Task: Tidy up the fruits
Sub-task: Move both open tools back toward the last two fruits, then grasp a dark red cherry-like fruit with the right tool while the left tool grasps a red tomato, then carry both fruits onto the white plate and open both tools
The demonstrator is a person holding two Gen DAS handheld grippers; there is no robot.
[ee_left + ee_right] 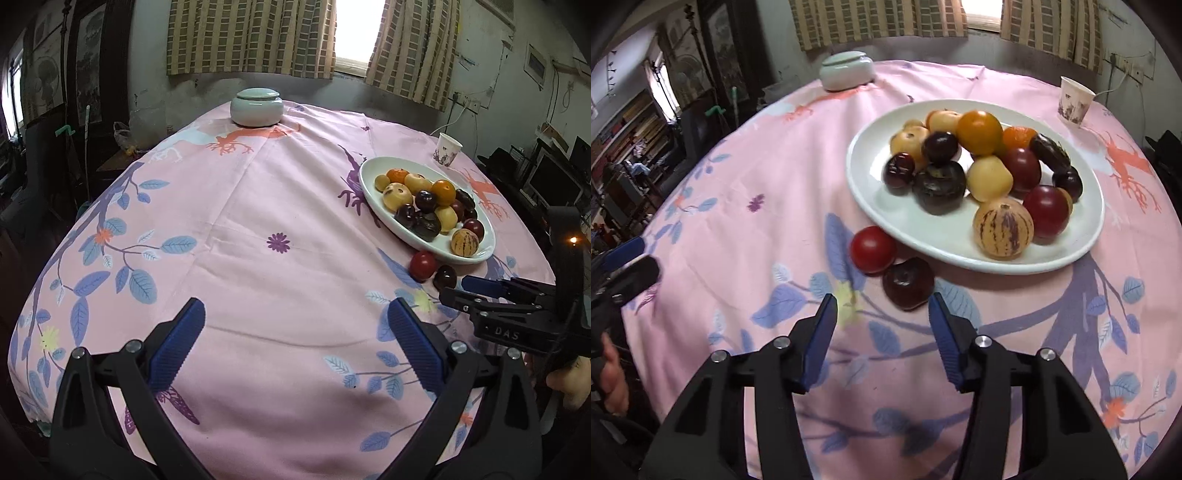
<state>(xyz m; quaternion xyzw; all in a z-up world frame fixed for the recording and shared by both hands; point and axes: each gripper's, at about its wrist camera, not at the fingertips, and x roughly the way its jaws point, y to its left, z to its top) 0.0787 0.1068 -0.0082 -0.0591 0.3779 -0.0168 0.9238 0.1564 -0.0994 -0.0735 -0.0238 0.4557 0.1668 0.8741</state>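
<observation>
Blue ribbed pads on the black right gripper [882, 306] stand apart with nothing between them. Just past the tips sits a shiny dark purple round fruit [908, 282] on the pink leafy tablecloth [775, 236]. It lies closer to the right-hand finger. A red round fruit [873, 249] touches it on the far left side. Both lie outside, just beside the rim of the white oval plate [871, 206]. On the plate are yellow, orange, dark and striped fruits. The black left gripper [295, 314] is spread wide over bare cloth. Far off stand a pale green lidded jar [257, 107] and a paper cup [1075, 101].
</observation>
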